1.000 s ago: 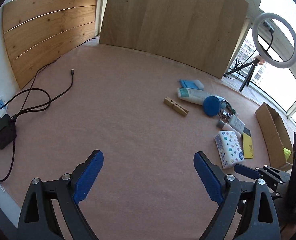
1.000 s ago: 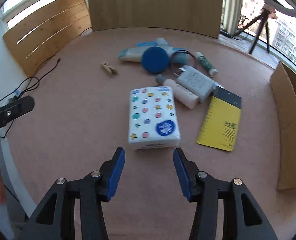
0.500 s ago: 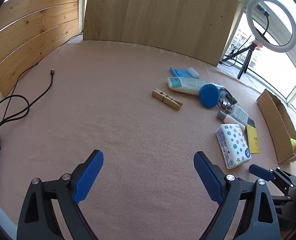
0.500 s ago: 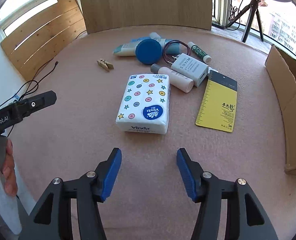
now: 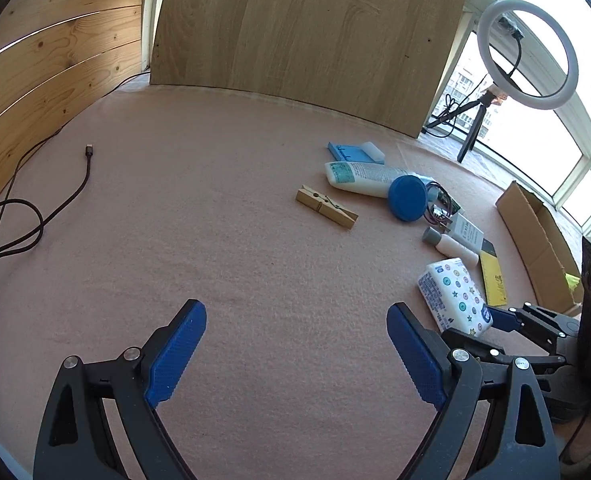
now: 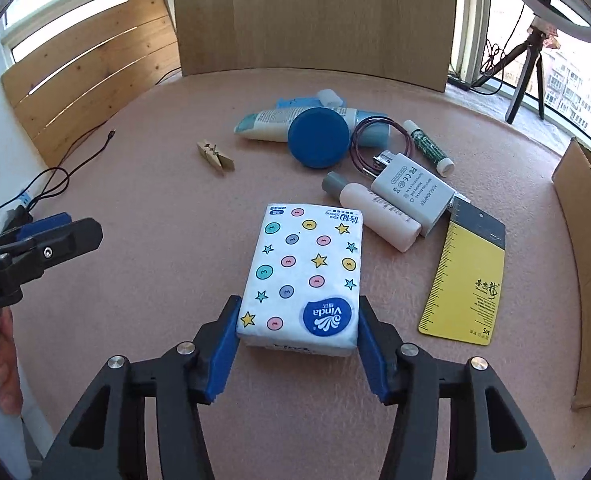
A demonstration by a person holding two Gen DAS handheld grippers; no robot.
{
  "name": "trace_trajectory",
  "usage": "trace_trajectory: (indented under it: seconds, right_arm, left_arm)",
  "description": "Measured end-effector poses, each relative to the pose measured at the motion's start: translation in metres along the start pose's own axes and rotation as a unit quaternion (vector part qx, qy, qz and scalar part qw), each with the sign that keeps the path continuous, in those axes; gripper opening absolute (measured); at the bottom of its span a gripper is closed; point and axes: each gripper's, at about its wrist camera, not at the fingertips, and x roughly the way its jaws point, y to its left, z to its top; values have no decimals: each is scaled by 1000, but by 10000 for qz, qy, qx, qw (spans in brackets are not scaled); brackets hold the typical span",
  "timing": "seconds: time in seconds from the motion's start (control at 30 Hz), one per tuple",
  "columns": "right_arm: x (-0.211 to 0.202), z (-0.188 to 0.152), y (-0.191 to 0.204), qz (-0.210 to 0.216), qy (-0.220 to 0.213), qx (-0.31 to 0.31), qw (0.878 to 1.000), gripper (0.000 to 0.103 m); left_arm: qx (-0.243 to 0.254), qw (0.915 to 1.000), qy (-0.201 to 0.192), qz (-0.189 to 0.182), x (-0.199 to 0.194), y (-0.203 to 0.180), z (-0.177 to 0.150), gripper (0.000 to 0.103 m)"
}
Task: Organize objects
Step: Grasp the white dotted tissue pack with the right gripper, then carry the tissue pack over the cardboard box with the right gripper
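Tissue pack (image 6: 303, 276) lies flat on the surface beside the cardboard box (image 6: 587, 272), near end between the right gripper (image 6: 298, 354) pads — jaws just closing, contact looks made. Left gripper (image 5: 295, 356) wide open, empty. Nothing sorted yet — bottle, charger, ruler, clothespin remain.

Two wrist views, both tilted down over the pink mat (image 5: 255, 240).
Left looks from farther back; right sits close over the tissue pack (image 6: 305, 272), which both views share.

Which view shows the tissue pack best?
The right wrist view: the tissue pack lies central and close, its printed top readable, its near end between the right claw pads. The left wrist view shows it small, foreshortened, near the right edge.
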Motion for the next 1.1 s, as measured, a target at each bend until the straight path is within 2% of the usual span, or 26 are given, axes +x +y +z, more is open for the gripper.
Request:
trace_trajectory:
  seconds: [0.1, 0.2, 0.27, 0.37, 0.43, 0.5, 0.57, 0.8, 0.83, 0.87, 0.9, 1.0, 1.1]
  right_arm:
    - [-4, -9, 12, 919, 334, -885, 9913, 50]
    - [-11, -25, 24, 1513, 616, -1889, 9683, 50]
    - [-17, -34, 29, 1710, 731, -2466, 9511, 50]
    - [-22, -43, 31, 1980, 886, -2956, 9304, 50]
    - [-24, -50, 38, 2014, 858, -3419, 9139, 50]
    - [-25, -55, 44, 1938, 798, -3732, 9038, 50]
    - [-24, -55, 46, 1898, 772, -3739, 9046, 50]
    - [-29, -62, 51, 1501, 499, -3653, 9173, 50]
    - [-30, -63, 52, 1443, 447, -3619, 9199, 50]
    - [-31, -65, 53, 1373, 379, -3603, 9219, 50]
    - [-32, -66, 54, 1297, 298, -3571, 9246, 50]
    - [-39, -74, 53, 1108, 55, -3395, 9340, 50]
    - [-39, -74, 54, 1036, -1, -3110, 9448, 50]
  left_arm:
    - [553, 9974, -35, -471, -3, -8, -3, 94]
    - [1387, 9849, 50, -1032, -8, -25, -13, 94]
    - [1887, 9730, 182, -1318, -10, -37, -24, 94]
    - [2304, 9564, 494, -1727, -14, -52, -41, 94]
    - [2429, 9511, 598, -1812, -14, -65, -50, 96]
    - [2423, 9520, 688, -1737, -12, -79, -55, 99]
    - [2378, 9525, 768, -1740, -9, -92, -59, 100]
    - [2229, 9583, 1242, -1290, 7, -124, -67, 101]
    - [2186, 9598, 1314, -1170, 9, -126, -69, 99]
    - [2147, 9606, 1376, -1103, 11, -127, -71, 86]
    - [2100, 9600, 1501, -1086, 14, -128, -73, 79]
    - [1987, 9638, 1454, -1022, 14, -125, -75, 77]
    - [1950, 9648, 1442, -1013, 12, -122, -77, 75]
